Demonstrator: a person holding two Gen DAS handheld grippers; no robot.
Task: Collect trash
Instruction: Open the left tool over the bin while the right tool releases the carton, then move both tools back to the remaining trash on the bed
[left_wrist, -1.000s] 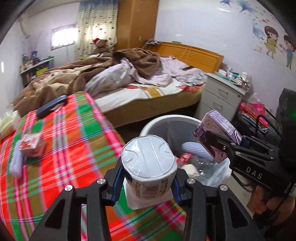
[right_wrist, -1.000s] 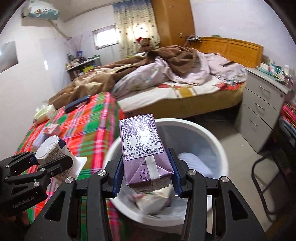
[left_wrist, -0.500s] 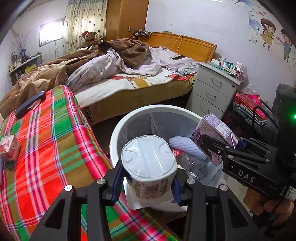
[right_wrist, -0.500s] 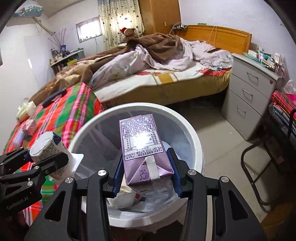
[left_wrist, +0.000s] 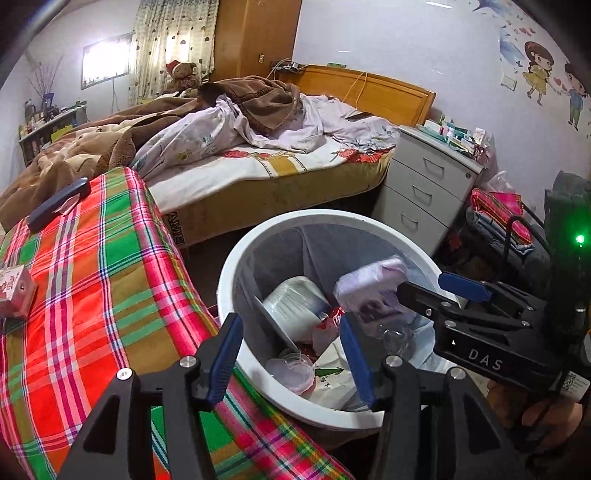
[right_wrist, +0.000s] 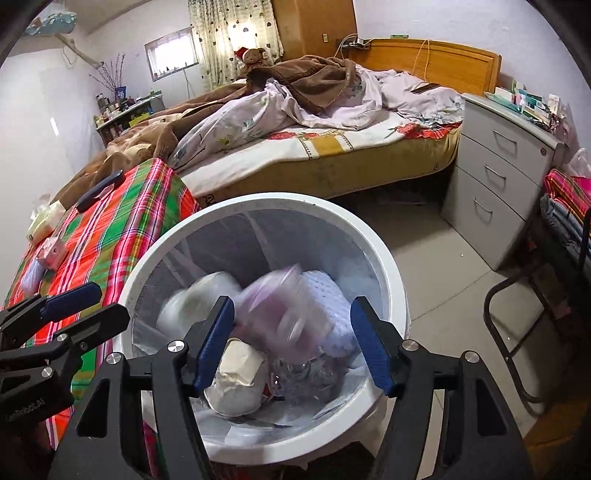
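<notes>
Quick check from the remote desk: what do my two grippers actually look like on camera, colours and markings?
Both are matte black frames with silver bolts and blue finger pads. The left gripper carries faint lettering on its body, too small to read. The right gripper is marked DAS in white, has a green light and a small QR sticker.

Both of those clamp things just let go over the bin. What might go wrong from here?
1. The purple carton, blurred mid-fall, may bounce off the heaped trash and over the white bin's rim.
2. The bin sits tight against the plaid-covered surface; a nudge from the left hand-held gripper might tip it.
3. The small pink box remains uncollected.
</notes>
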